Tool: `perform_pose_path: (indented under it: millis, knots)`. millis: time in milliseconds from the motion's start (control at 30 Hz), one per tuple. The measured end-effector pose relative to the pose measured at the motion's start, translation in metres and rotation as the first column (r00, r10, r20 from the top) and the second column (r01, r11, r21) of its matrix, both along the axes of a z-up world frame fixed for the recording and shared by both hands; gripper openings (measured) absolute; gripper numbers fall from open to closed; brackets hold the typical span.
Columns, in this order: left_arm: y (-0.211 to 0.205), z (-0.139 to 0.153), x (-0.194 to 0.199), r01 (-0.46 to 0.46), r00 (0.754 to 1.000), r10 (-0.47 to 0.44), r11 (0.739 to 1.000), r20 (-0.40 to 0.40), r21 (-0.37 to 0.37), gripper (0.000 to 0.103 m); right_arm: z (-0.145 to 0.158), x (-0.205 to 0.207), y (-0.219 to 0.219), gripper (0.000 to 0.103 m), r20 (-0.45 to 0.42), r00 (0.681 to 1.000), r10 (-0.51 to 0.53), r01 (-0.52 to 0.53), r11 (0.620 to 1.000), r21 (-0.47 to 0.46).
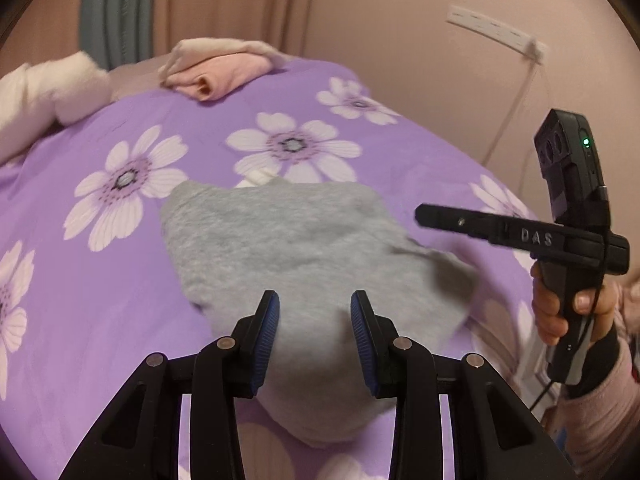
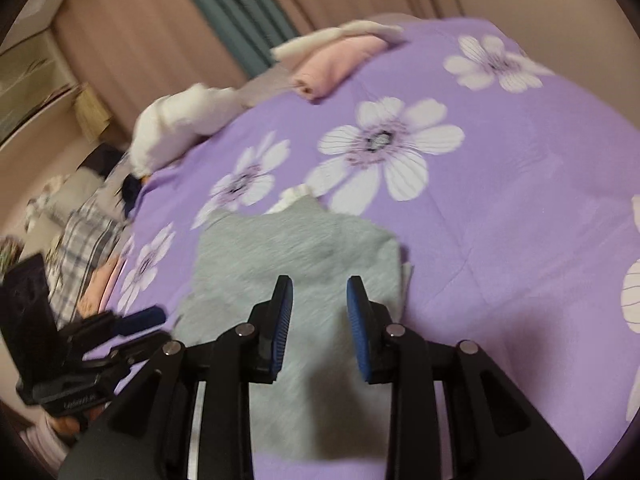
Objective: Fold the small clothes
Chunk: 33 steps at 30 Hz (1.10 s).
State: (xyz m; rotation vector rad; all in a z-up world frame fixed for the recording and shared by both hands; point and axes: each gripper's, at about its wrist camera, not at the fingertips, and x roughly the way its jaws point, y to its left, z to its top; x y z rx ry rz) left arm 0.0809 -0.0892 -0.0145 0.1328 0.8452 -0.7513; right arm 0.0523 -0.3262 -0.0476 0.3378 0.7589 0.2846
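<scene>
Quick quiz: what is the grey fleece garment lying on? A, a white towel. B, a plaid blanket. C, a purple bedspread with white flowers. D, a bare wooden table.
C: the grey fleece garment lies spread on the purple bedspread with white flowers, purple cloth showing around it.

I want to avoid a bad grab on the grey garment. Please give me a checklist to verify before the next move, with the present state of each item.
1. Left tool open: ok.
2. Right tool open: ok.
3. Both tools empty, nothing pinched: ok.
4. Grey garment lying flat on the purple bedspread: not ok, its right edge is rumpled.
5. Pink folded cloth apart from the grey garment: ok.
6. Tools touching the grey garment or above it: cannot tell.
</scene>
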Motion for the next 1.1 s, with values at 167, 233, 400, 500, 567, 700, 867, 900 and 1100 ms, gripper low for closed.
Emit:
perform_pose_path:
  millis: [167, 233, 400, 500, 567, 700, 867, 900, 1100]
  knots:
    - [-0.012, -0.021, -0.008, 0.046, 0.999, -0.044, 0.996, -0.026, 0.073, 0.035, -0.018, -0.018, 0.024, 0.028, -0.038, 0.998, 0.057, -0.060, 0.997, -0.057]
    - [-0.011, -0.026, -0.009, 0.049, 0.998, -0.046, 0.996, -0.037, 0.074, 0.034, -0.035, -0.020, 0.028, 0.023, -0.073, 0.996, 0.044, -0.053, 0.991, -0.121]
    - [-0.022, -0.036, -0.018, 0.065, 0.997, -0.069, 0.986, 0.024, 0.153, 0.034, -0.058, -0.016, 0.019, 0.008, -0.115, 0.993, 0.006, -0.019, 0.993, -0.120]
    - [-0.028, -0.045, -0.024, 0.063, 0.995, -0.077, 0.977, 0.064, 0.203, 0.034, -0.064, -0.014, 0.016, 0.007, -0.123, 0.992, 0.001, -0.014, 0.995, -0.100]
    - [-0.026, -0.045, -0.022, 0.054, 0.996, -0.066, 0.980, 0.057, 0.191, 0.034, -0.064, -0.015, 0.016, 0.007, -0.123, 0.992, 0.004, -0.015, 0.996, -0.088]
    - [-0.020, -0.040, -0.021, 0.035, 0.998, -0.042, 0.987, 0.039, 0.158, 0.034, -0.051, -0.024, 0.013, 0.013, -0.109, 0.994, 0.007, -0.010, 1.000, -0.028]
    - [-0.017, -0.037, -0.022, 0.018, 0.999, -0.022, 0.990, 0.028, 0.138, 0.034, -0.037, -0.032, 0.009, 0.021, -0.048, 0.999, -0.014, 0.013, 1.000, -0.021]
    - [-0.016, -0.036, -0.022, 0.013, 1.000, -0.017, 0.991, 0.023, 0.132, 0.034, -0.038, -0.031, 0.008, 0.020, -0.054, 0.998, -0.018, 0.017, 1.000, -0.019]
    - [-0.007, -0.028, -0.021, -0.022, 0.999, 0.024, 0.998, -0.035, 0.061, 0.035, -0.063, -0.023, 0.004, 0.016, -0.137, 0.990, -0.032, 0.037, 0.999, 0.039]
